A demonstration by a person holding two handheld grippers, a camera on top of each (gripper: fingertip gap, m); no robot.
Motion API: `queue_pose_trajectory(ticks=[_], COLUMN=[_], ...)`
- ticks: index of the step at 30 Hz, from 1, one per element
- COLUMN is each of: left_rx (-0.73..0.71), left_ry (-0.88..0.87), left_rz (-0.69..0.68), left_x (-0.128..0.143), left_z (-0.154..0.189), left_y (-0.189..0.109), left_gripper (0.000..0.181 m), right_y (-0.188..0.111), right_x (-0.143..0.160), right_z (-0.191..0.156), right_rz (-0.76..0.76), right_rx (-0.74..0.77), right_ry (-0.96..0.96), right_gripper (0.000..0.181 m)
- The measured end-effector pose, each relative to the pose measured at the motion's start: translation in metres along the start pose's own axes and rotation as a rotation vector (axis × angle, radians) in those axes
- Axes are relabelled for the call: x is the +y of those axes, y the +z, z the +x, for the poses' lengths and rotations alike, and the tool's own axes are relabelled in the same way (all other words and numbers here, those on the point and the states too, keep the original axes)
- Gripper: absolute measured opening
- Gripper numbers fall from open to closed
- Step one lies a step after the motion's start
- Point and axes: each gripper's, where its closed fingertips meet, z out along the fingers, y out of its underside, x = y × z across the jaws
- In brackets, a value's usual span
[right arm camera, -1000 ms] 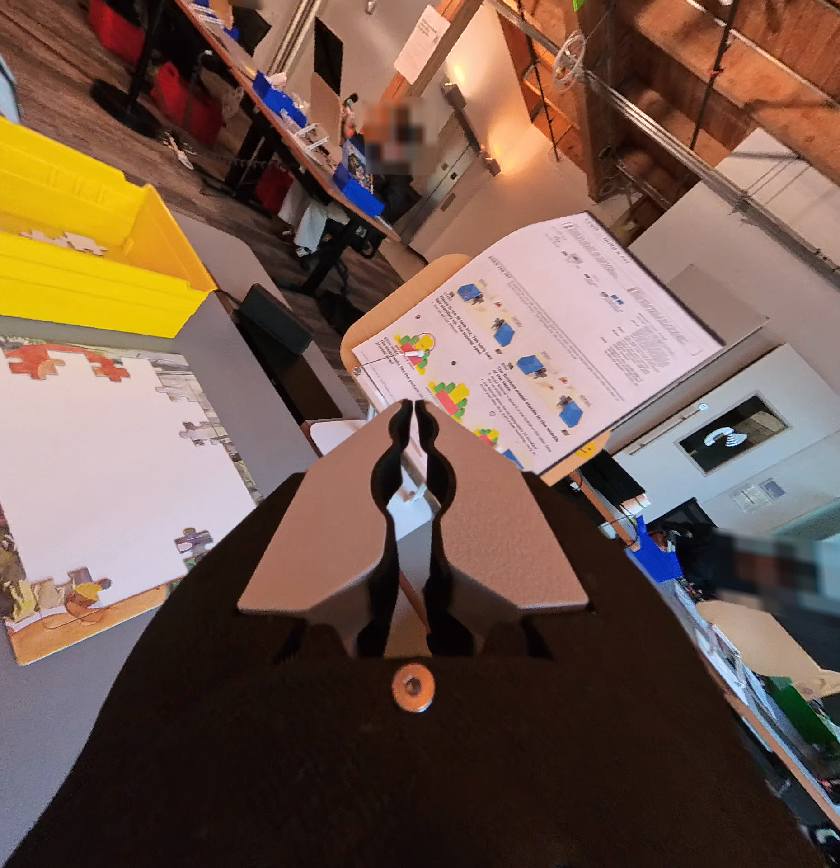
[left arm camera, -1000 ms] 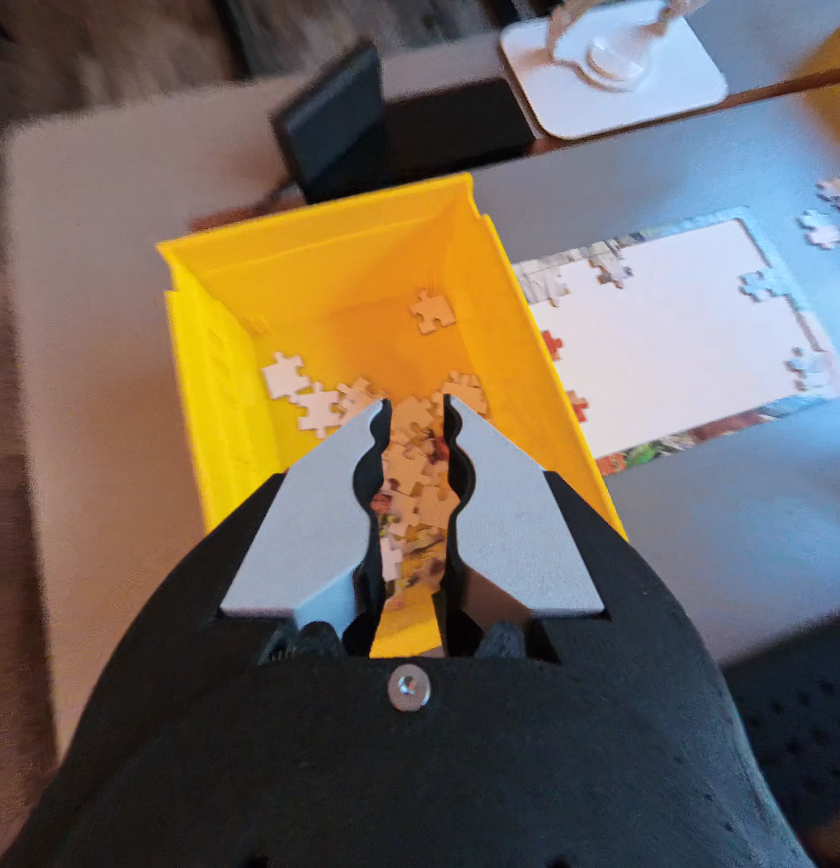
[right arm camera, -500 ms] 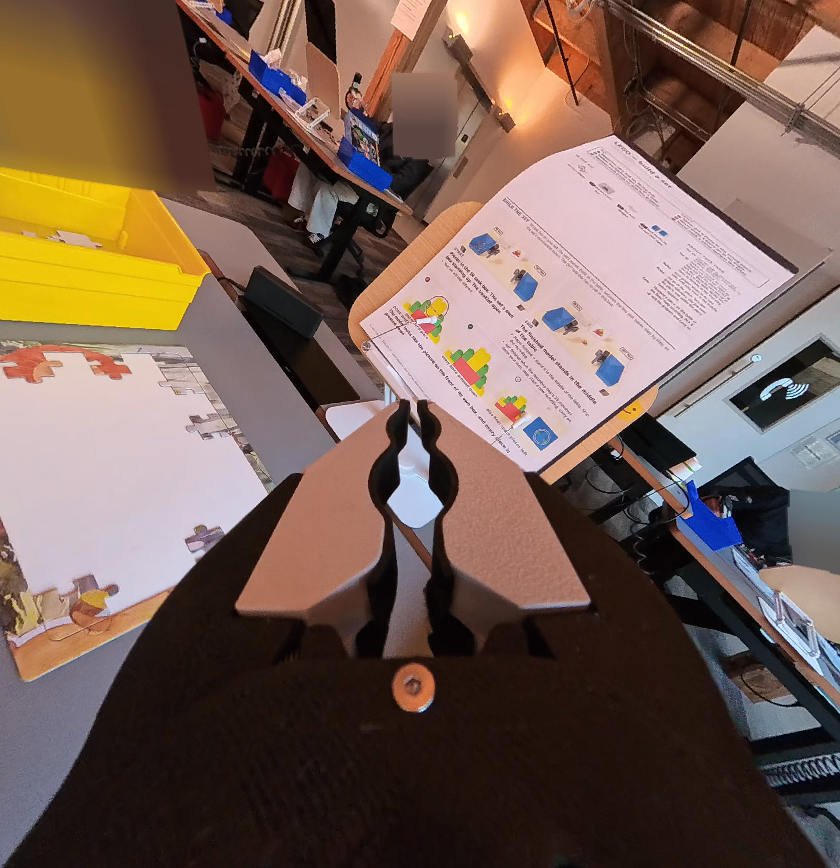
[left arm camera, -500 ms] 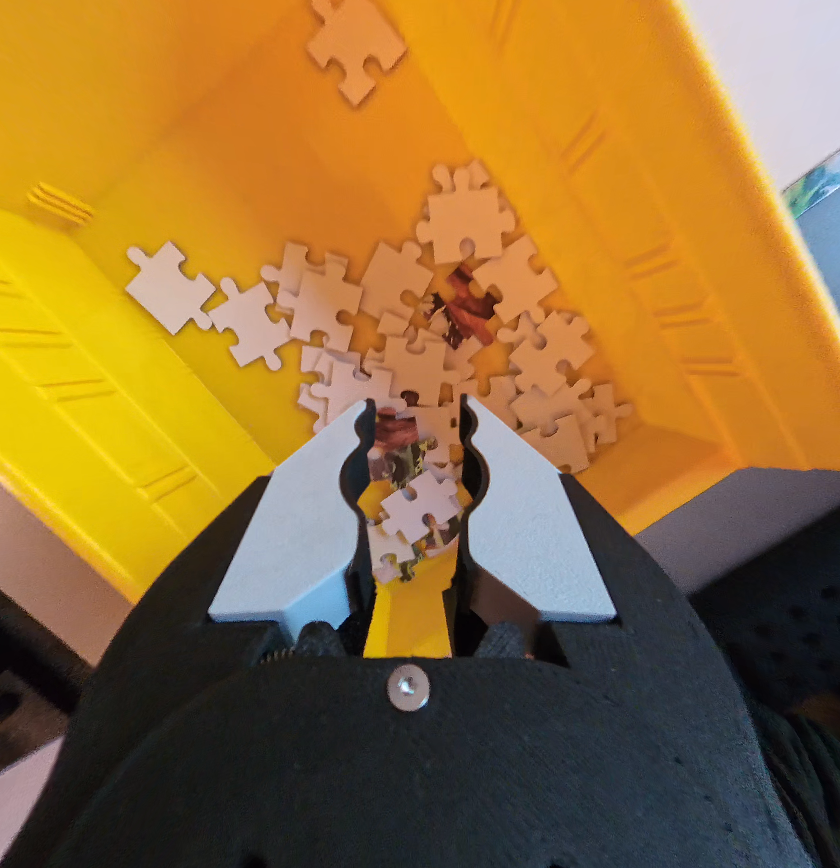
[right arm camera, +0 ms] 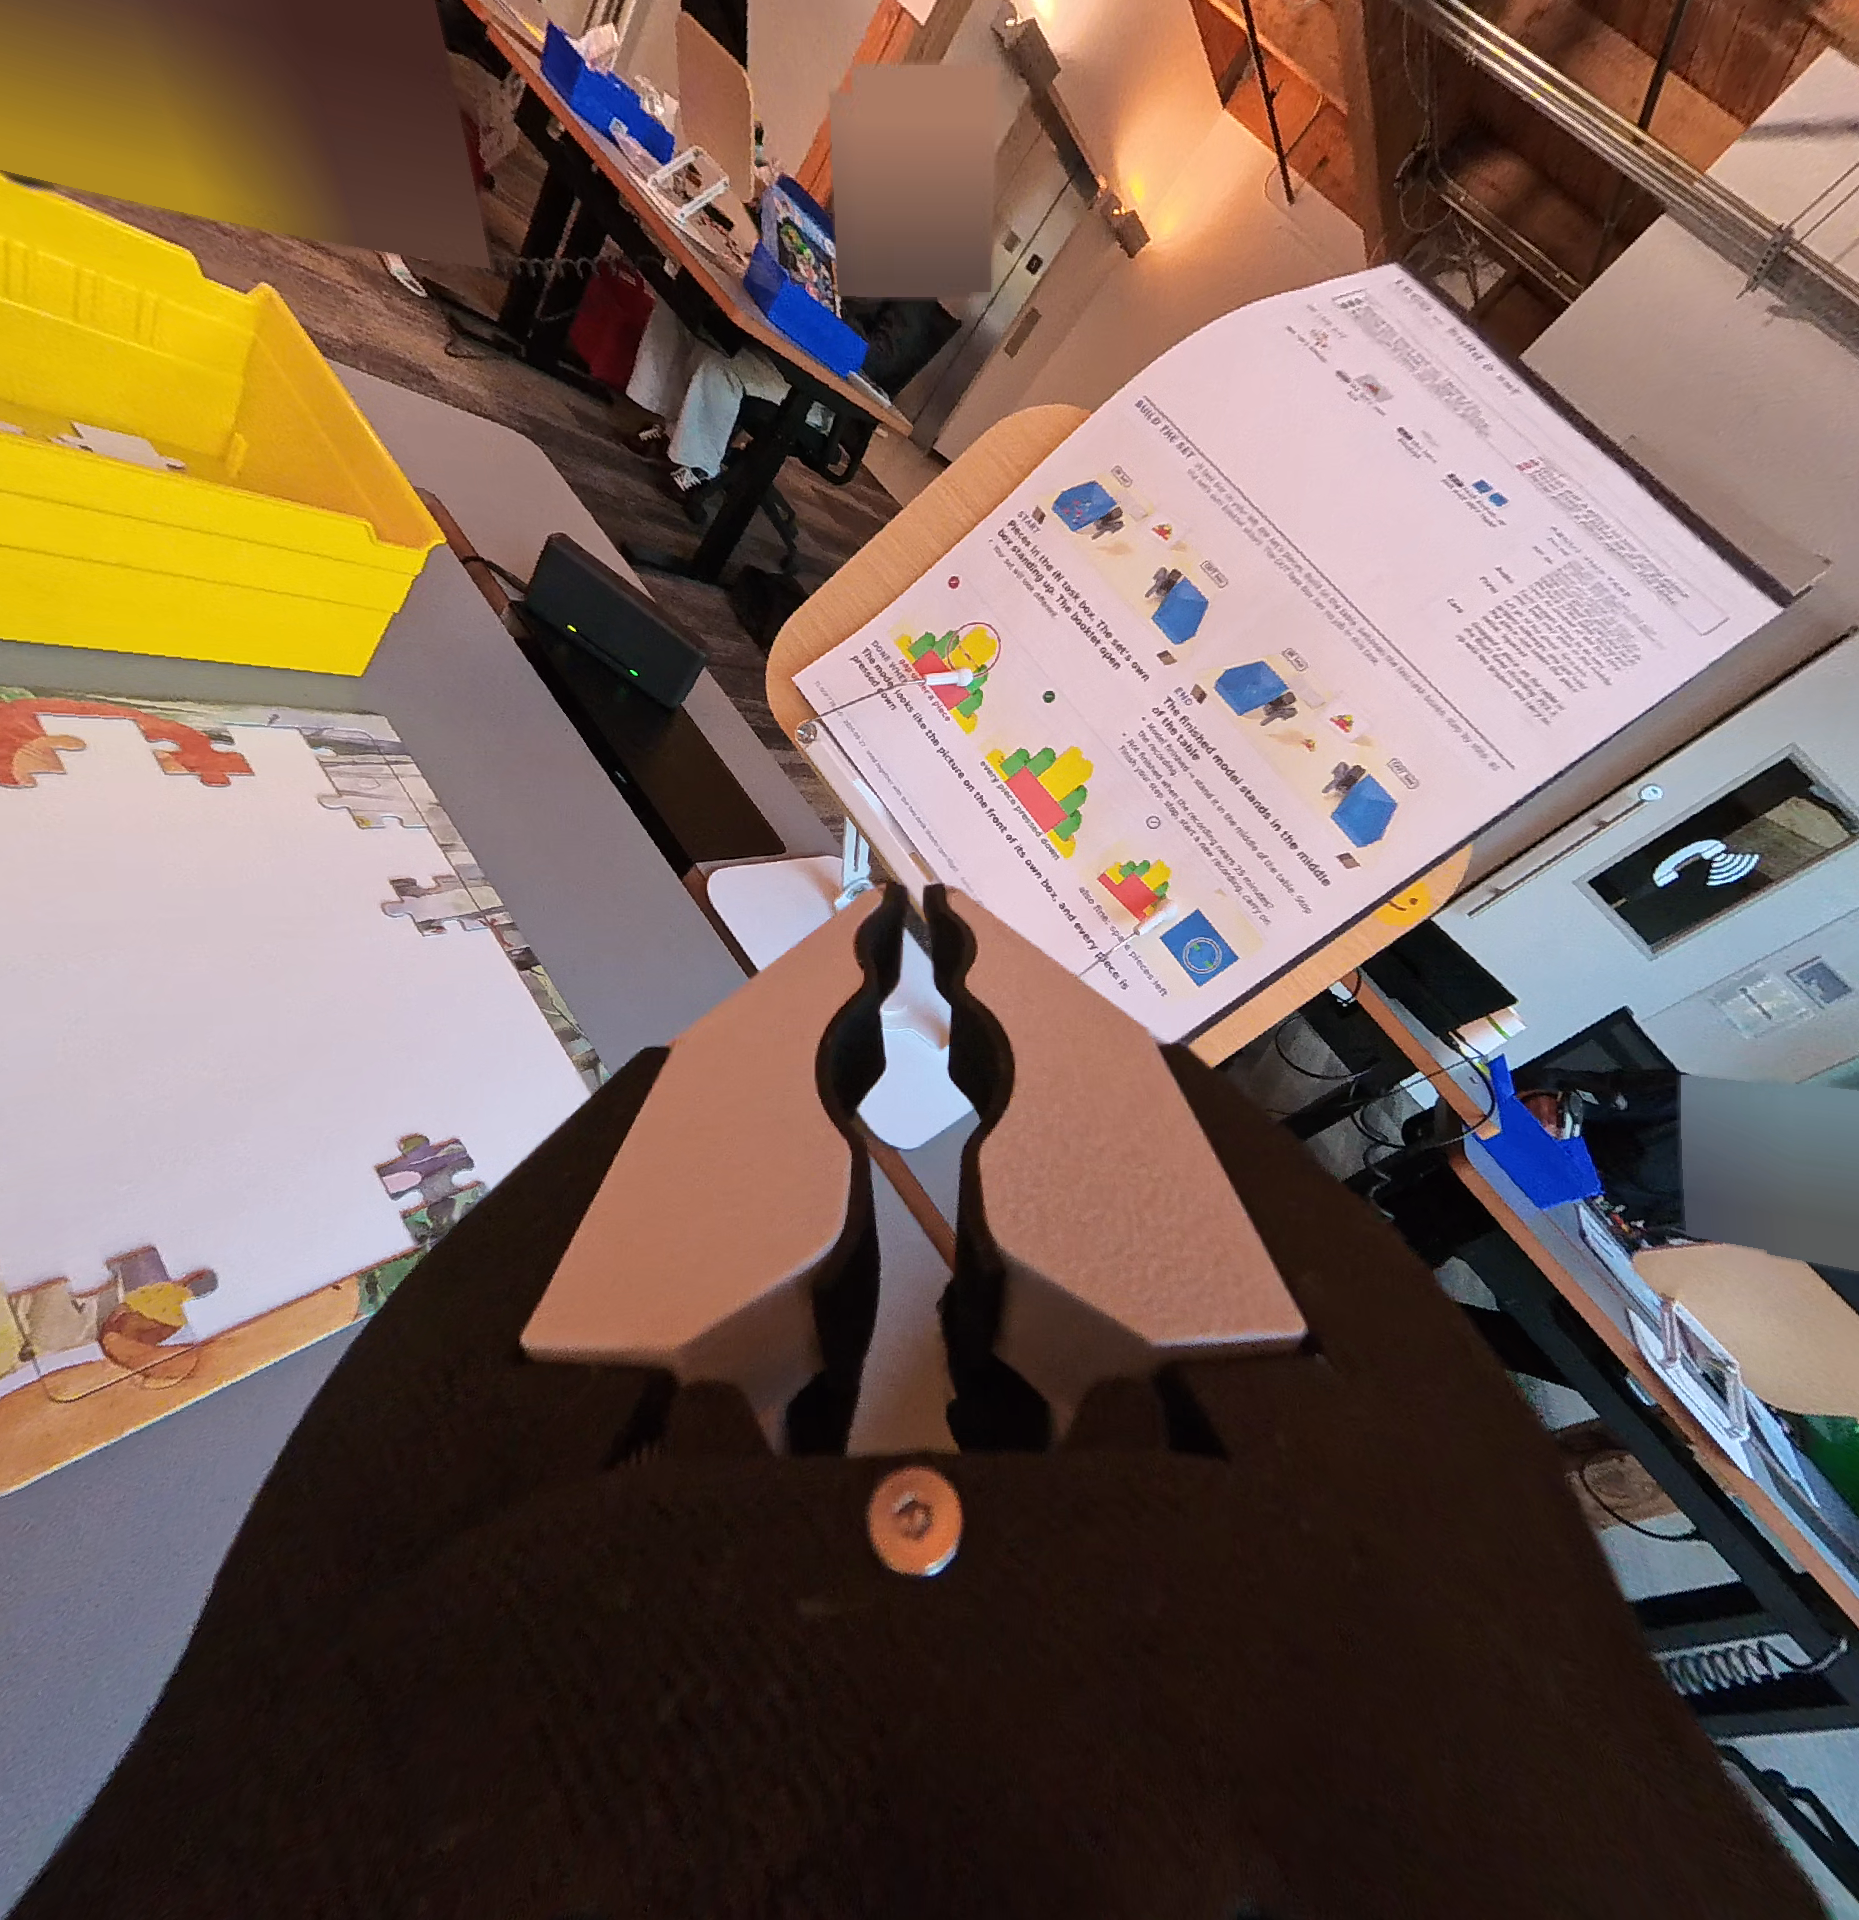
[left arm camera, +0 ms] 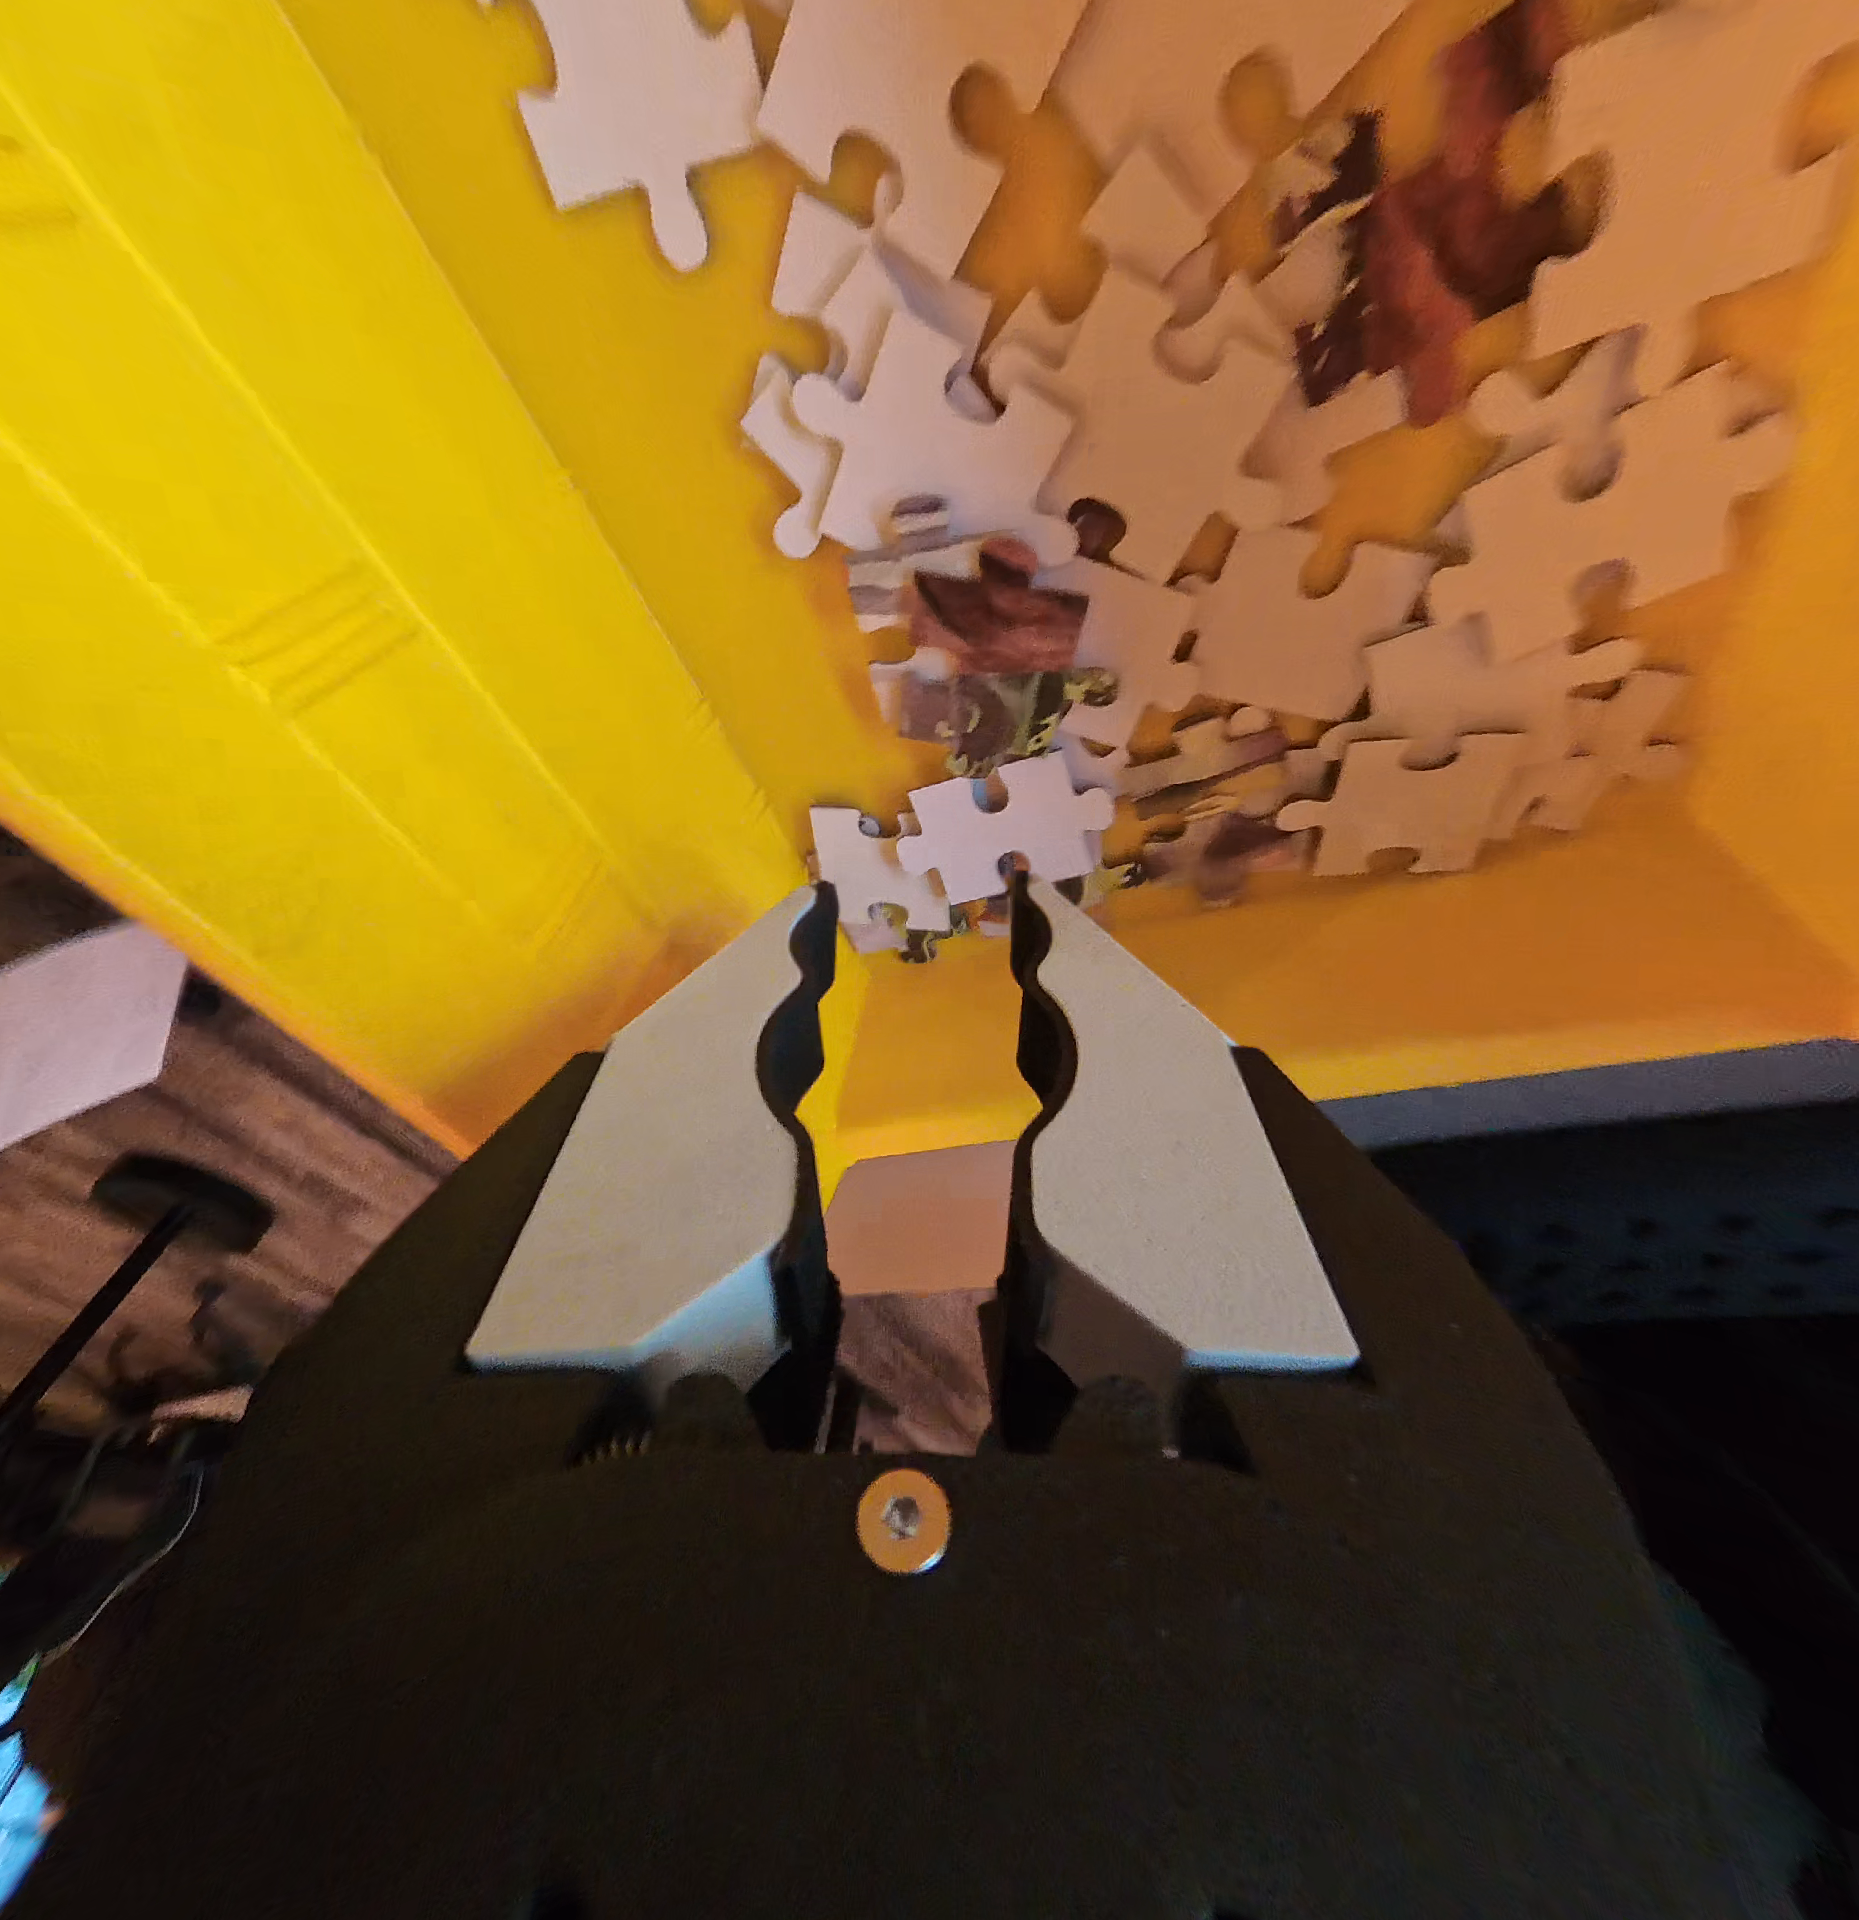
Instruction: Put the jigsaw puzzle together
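Observation:
My left gripper [left arm camera: 917, 896] is open and empty, low inside the yellow bin [left arm camera: 364, 582], its tips at the near end of a heap of loose puzzle pieces [left arm camera: 1247, 499]. Most pieces lie white side up. A white piece [left arm camera: 998, 821] lies just beyond the tips, and a second white piece lies at the left tip. In the right wrist view my right gripper [right arm camera: 912, 898] is nearly shut and empty, held above the table's far edge. The puzzle board [right arm camera: 229, 987] lies to its left, with a partly built picture border and a white middle. The yellow bin [right arm camera: 177, 540] stands beyond the board.
A printed instruction sheet on a wooden stand [right arm camera: 1299, 644] rises ahead of the right gripper, on a white base [right arm camera: 800, 894]. A black box [right arm camera: 613, 634] sits past the grey table's edge [right arm camera: 592, 831]. Desks and blue bins stand farther back. About 55 cm separates my left fingertips from my right.
My left gripper has dropped from above the bin down into it, close to the heap, and its jaws have opened wider. My right gripper has only shifted slightly and stays nearly shut.

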Motion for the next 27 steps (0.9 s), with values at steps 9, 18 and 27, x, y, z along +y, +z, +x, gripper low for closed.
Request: queue_pose_trajectory(ticks=[9, 18, 27], left_rx=[-0.072, -0.016, 0.001], left_ry=[0.078, 0.189, 0.239], left_rz=[-0.210, -0.235, -0.196], left_x=[0.022, 0.017, 0.016], left_z=[-0.006, 0.005, 0.010], left_y=[0.023, 0.033, 0.027], left_gripper=[0.039, 0.031, 0.012], right_y=[0.002, 0.004, 0.008], right_x=[0.002, 0.002, 0.007], right_z=[-0.008, -0.013, -0.021], right_rz=[-0.002, -0.002, -0.029], right_rx=[-0.041, -0.060, -0.089], right_ry=[-0.033, -0.041, -0.074], right_gripper=[0.004, 0.004, 0.004])
